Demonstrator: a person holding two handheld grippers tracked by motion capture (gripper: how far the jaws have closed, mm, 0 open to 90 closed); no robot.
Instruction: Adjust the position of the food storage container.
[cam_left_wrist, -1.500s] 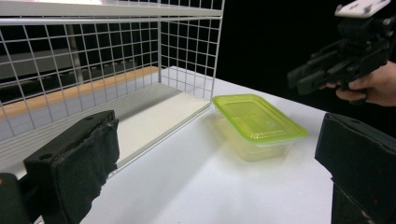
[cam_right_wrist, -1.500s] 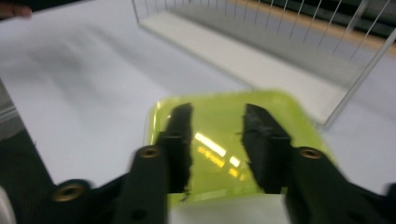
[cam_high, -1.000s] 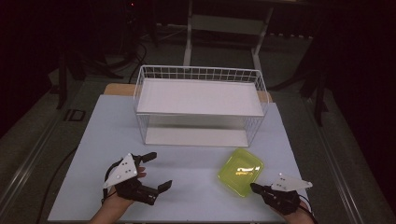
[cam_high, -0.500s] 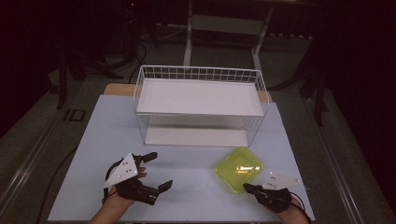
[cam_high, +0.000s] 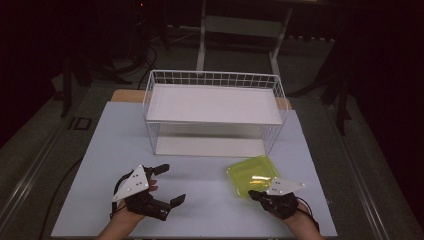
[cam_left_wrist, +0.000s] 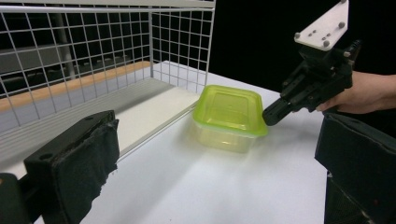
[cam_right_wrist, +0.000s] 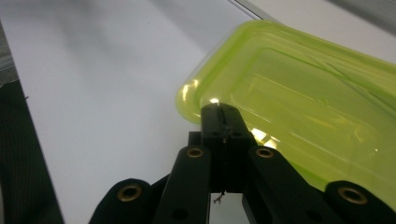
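Right gripper view: my right gripper (cam_right_wrist: 219, 109), jaws closed empty, touches the green container (cam_right_wrist: 299, 107); I'd push gently, left gripper (cam_high: 167, 185) wide.

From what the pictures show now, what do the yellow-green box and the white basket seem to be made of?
The yellow-green box looks like translucent plastic, glossy: light glints on its lid, and the paler base shows through under the rim. The white basket seems to be metal wire with a white coating: thin rods cross in a regular grid. Its shelf is a flat, matt white board; whether wood or plastic I cannot tell.
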